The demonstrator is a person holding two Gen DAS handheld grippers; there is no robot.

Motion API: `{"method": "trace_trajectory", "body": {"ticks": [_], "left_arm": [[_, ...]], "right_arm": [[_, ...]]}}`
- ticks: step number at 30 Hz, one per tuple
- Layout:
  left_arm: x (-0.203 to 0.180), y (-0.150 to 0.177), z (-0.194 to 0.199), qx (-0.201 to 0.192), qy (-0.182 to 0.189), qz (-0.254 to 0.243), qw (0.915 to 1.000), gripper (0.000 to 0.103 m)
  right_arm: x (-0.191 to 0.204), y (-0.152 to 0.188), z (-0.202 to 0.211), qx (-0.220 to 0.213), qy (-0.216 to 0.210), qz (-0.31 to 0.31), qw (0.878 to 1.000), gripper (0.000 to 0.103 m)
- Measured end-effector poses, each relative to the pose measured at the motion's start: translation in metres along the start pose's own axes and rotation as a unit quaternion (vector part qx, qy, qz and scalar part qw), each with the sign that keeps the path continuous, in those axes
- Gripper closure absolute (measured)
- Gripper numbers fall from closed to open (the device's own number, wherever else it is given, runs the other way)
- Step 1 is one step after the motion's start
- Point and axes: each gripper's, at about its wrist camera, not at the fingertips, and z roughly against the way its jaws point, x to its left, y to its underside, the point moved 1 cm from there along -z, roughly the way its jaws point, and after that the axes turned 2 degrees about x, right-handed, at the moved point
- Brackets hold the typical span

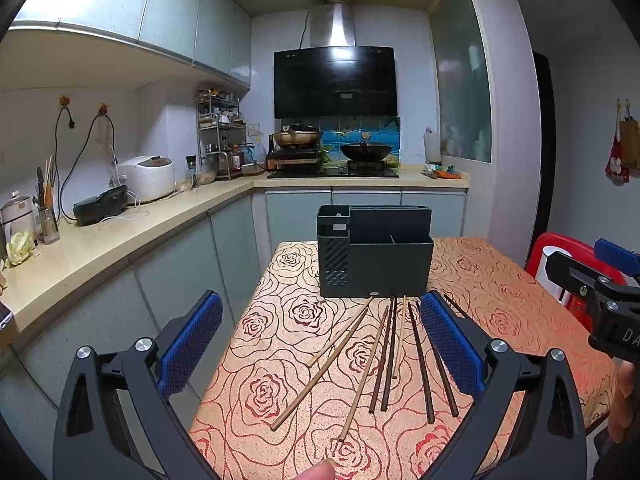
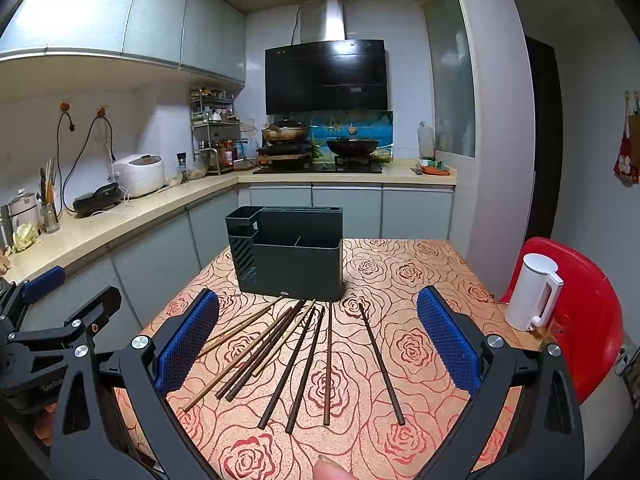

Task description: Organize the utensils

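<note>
Chopsticks (image 2: pixel 304 356) lie fanned on the table (image 2: pixel 420 280), just before the holder (image 2: pixel 296 268). Left gripper (image 1: pixel 320 344) and right gripper (image 2: pixel 318 344) both hover above them with jaws spread wide, holding and touching nothing.

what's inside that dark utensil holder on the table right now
The utensil holder shows only a divider and bare inner walls near its rim; no utensils stick out. Its bottom is hidden by the front wall. The chopsticks all lie on the table.
</note>
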Motion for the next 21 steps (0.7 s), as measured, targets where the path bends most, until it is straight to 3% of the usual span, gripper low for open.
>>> {"method": "trace_trajectory", "body": {"ticks": [21], "left_arm": [[-0.0003,0.0021,0.0002,0.001,0.001,0.001,1.0,0.007]], "right_arm": [[0.0013,0.002,-0.0001,0.002,0.0,0.001,1.0,0.007]]}}
